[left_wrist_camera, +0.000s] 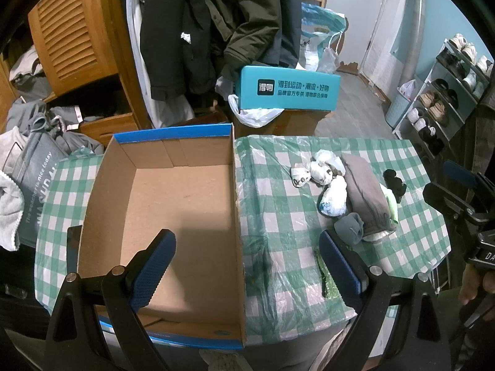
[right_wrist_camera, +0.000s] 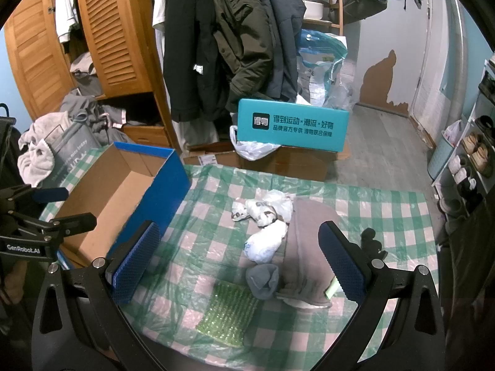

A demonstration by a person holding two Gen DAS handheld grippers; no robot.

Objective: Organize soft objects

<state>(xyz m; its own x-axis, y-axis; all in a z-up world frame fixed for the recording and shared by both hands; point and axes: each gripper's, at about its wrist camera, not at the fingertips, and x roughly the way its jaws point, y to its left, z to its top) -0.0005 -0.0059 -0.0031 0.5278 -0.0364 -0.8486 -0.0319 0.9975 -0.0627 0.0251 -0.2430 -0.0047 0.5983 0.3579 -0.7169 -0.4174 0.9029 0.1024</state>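
An open blue cardboard box (left_wrist_camera: pixel 173 204) (right_wrist_camera: pixel 123 191) sits on the left of the checked table; nothing lies in it. To its right lies a pile of soft things: white rolled socks (left_wrist_camera: pixel 321 173) (right_wrist_camera: pixel 263 213), a folded grey-brown garment (left_wrist_camera: pixel 368 194) (right_wrist_camera: pixel 309 241), a grey sock ball (left_wrist_camera: pixel 349 227) (right_wrist_camera: pixel 263 279), a black sock (left_wrist_camera: pixel 394 182) (right_wrist_camera: pixel 371 244) and a green bubble pad (right_wrist_camera: pixel 229 312). My left gripper (left_wrist_camera: pixel 247 266) is open above the box's right wall. My right gripper (right_wrist_camera: pixel 238 259) is open above the pile, holding nothing.
The table (left_wrist_camera: pixel 278 216) has a green-white checked cover under plastic. Behind it stand a teal box (left_wrist_camera: pixel 287 88) on cartons, hanging coats (right_wrist_camera: pixel 222 46) and a wooden wardrobe (right_wrist_camera: pixel 102 37). A shoe rack (left_wrist_camera: pixel 448 92) is at the right. Clothes heap (left_wrist_camera: pixel 27 154) at the left.
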